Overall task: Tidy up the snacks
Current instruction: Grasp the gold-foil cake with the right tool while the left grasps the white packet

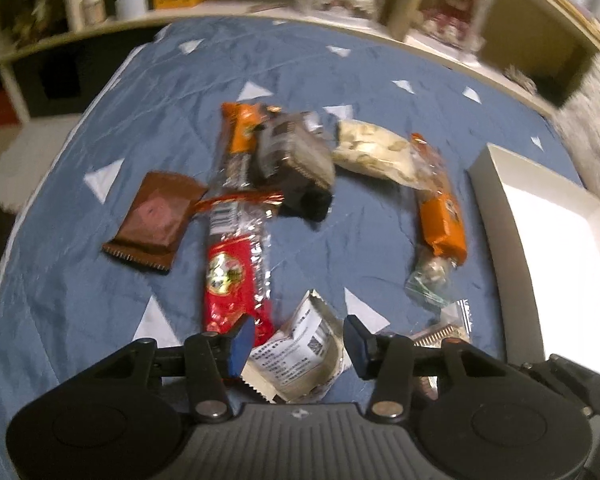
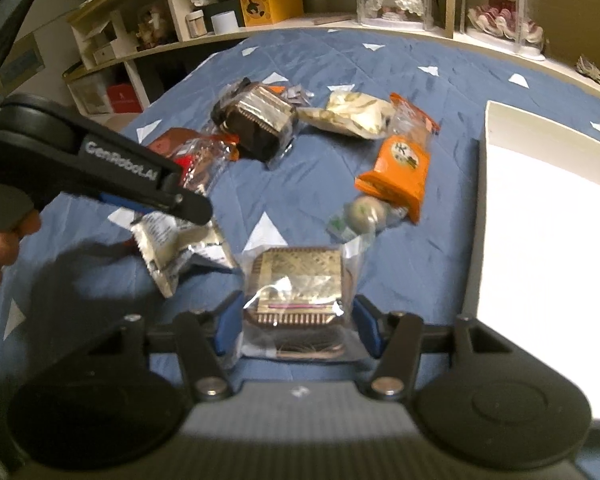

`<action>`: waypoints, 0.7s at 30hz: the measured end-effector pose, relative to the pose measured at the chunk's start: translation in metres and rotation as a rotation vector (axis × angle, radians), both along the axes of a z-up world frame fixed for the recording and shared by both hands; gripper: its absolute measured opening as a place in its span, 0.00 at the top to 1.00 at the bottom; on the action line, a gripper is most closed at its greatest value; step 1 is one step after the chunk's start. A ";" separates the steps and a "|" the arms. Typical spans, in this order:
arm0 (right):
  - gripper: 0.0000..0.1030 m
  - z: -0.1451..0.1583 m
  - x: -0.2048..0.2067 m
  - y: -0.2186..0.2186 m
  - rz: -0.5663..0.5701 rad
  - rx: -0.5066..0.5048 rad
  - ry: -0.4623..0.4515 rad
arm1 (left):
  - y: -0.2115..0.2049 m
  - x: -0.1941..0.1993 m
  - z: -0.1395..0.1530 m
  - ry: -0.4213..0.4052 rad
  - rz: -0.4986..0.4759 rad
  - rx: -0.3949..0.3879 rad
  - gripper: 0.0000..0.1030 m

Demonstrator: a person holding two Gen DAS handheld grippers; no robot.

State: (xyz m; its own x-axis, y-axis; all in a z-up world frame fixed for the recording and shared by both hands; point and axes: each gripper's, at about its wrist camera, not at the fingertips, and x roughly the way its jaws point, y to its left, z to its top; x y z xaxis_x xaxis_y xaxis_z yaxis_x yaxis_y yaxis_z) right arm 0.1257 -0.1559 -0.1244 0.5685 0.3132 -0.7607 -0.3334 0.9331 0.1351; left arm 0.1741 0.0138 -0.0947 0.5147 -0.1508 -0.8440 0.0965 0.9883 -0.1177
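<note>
"GenRoboAI" on left gripper (image 2: 172,204), snacks nearby

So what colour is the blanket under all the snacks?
Blue, dotted with small white triangles. The blanket shows best in the right wrist view.

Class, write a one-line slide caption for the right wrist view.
Right gripper open around a clear-wrapped gold pastry on a blue quilt, white box alongside.

A blue quilt (image 1: 80,272) with white triangles holds a red wrapper (image 1: 230,280), an orange packet (image 2: 400,168), a brown sachet (image 1: 154,220), beside a white box (image 1: 556,240).
</note>
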 end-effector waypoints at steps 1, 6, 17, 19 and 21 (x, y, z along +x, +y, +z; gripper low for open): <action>0.38 0.000 -0.002 -0.002 0.000 -0.003 0.004 | -0.002 0.000 0.000 -0.007 -0.015 0.014 0.51; 0.38 0.001 -0.013 -0.007 0.004 -0.018 0.020 | -0.005 0.001 0.004 -0.051 -0.067 0.008 0.49; 0.38 0.006 -0.044 -0.018 0.013 -0.065 0.075 | -0.026 -0.001 -0.011 0.017 -0.228 0.087 0.45; 0.37 0.008 -0.048 -0.022 0.006 -0.070 0.094 | -0.029 -0.003 -0.014 0.029 -0.244 0.106 0.45; 0.37 0.009 -0.051 -0.026 0.000 -0.071 0.113 | -0.032 -0.005 -0.016 0.029 -0.261 0.133 0.45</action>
